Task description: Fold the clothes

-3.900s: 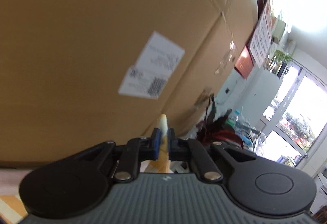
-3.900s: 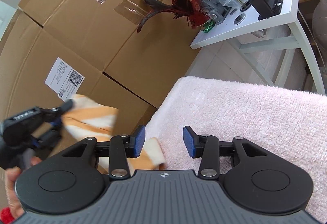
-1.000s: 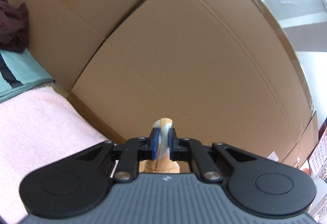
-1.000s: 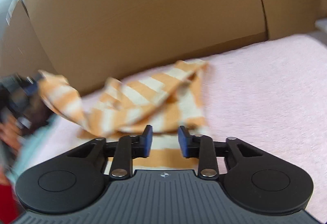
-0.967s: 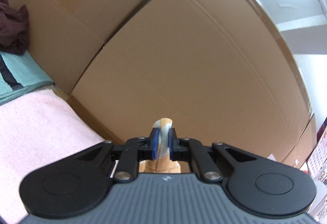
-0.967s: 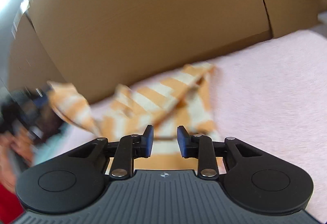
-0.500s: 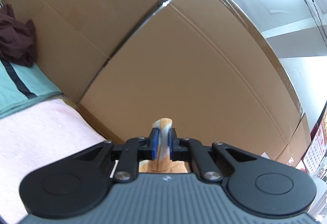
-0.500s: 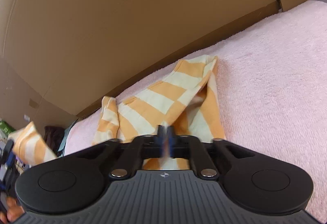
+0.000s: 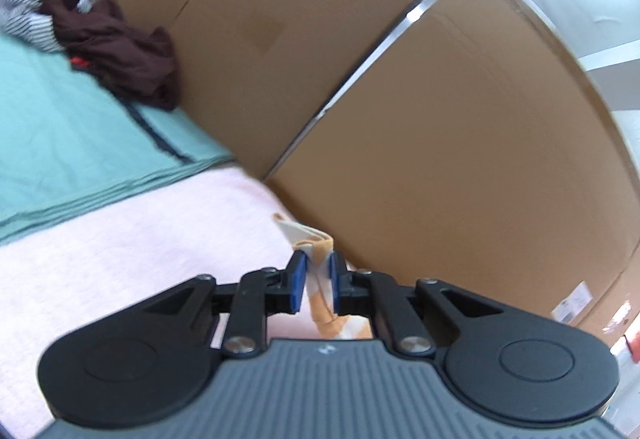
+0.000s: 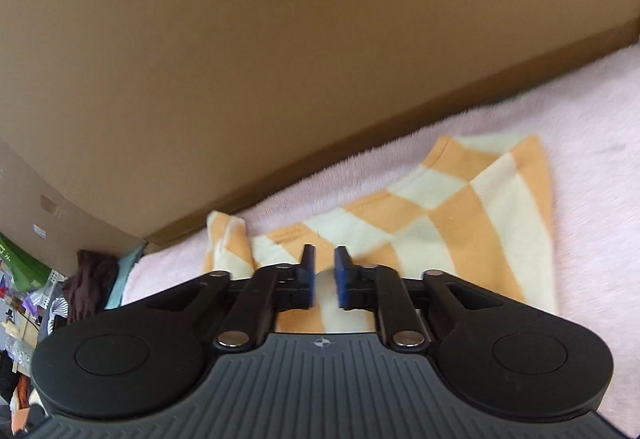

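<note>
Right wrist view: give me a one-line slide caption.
Right tool, jaws slightly apart, over the orange-and-cream striped garment spread on a pink towel beside a cardboard box.

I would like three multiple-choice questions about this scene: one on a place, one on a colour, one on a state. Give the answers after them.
1. Where does the striped garment lie?
A. on the pink blanket
B. on the green cloth
C. inside a box

2. Which colours has the garment?
A. blue and white
B. orange and cream
C. red and black

3. How is the left tool?
A. wide open, empty
B. shut on a fold of the garment
C. shut on the dark red clothes

Answers:
1. A, it is spread on the pink blanket before the cardboard box.
2. B, the bands are orange and cream.
3. B, its pads pinch striped fabric.
</note>
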Demonstrator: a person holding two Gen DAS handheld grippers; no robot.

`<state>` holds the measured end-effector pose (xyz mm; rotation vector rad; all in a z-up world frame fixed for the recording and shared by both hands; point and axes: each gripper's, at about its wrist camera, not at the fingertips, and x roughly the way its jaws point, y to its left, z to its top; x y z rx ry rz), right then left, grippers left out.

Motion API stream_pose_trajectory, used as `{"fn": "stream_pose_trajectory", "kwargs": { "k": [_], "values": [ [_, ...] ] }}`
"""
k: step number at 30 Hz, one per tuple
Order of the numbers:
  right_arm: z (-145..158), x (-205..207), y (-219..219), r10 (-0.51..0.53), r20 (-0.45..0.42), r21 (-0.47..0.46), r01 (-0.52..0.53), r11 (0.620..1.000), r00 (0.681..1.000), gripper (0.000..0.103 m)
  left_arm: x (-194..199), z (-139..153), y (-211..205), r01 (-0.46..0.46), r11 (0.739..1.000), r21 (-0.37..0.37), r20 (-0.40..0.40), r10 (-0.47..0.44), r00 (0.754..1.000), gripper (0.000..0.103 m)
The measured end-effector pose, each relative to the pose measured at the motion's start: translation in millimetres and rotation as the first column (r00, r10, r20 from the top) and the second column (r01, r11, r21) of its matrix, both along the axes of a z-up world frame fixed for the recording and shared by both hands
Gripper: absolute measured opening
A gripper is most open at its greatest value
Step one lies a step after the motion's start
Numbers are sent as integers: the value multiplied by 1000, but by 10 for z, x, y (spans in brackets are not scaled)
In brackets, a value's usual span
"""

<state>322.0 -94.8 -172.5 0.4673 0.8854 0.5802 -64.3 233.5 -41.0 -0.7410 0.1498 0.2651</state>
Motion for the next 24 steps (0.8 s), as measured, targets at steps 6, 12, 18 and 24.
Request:
{"fn": "stream_pose_trajectory", "kwargs": {
  "k": [6,12,18,24],
  "values": [
    [187,-408,-458,-8,30,147,4,989,1000,26,32,-178,134,-13,1000,-20,-31,12,999,4],
    [295,-1257,-1032,2,53,135,-9,991,999,43,202,-326,213,19,999,-46,-94,-24,995,5],
    [-44,-1503,-1126,-123,-56,130,130,983,991,45,264,-340,188,28,1000,-8,-183,-29,983,48],
    [-91,-1457,-1023,-242,-42,213,246,946,969,58,217,-337,275,54,998,7,-215,-52,975,70]
  ]
}}
